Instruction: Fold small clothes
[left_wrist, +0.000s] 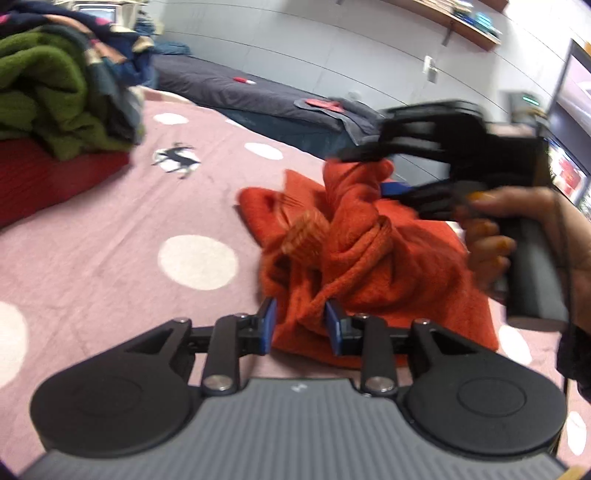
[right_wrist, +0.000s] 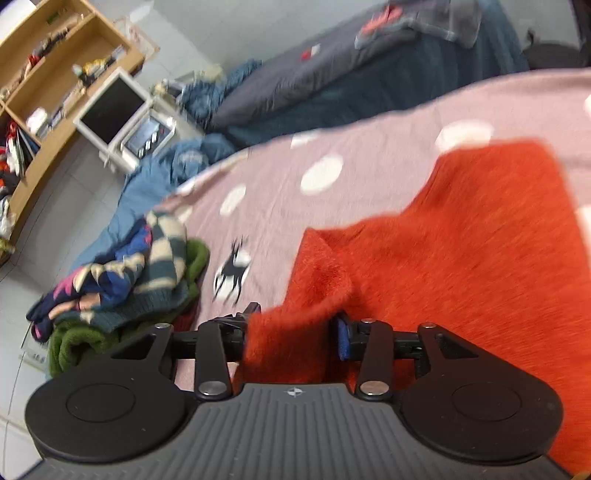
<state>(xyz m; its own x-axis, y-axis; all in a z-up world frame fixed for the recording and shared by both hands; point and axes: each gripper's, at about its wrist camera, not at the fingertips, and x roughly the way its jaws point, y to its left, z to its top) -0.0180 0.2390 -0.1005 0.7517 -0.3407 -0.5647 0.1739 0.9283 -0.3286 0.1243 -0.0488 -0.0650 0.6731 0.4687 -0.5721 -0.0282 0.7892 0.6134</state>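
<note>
The orange fleece garment (left_wrist: 369, 258) is lying bunched up on the pink polka-dot bed cover (left_wrist: 110, 236), with part of it spread flat toward the far side in the right wrist view. It looks soft, fluffy and light, so it can be expected to flop and sag, not hold a crease by itself; nothing fragile or slippery about it. Hems and corners would probably be the best spots to be gripped, not the twisted middle.

The left gripper (left_wrist: 301, 321) has a fold of fleece between its jaws, but the pads look slackened, no real pinch. The right gripper (right_wrist: 295, 332) is spread wide with fleece draped through, so it's let go too.

No readable brand or writing is spotted anywhere, just a reindeer print (left_wrist: 177, 157) on the cover.
</note>
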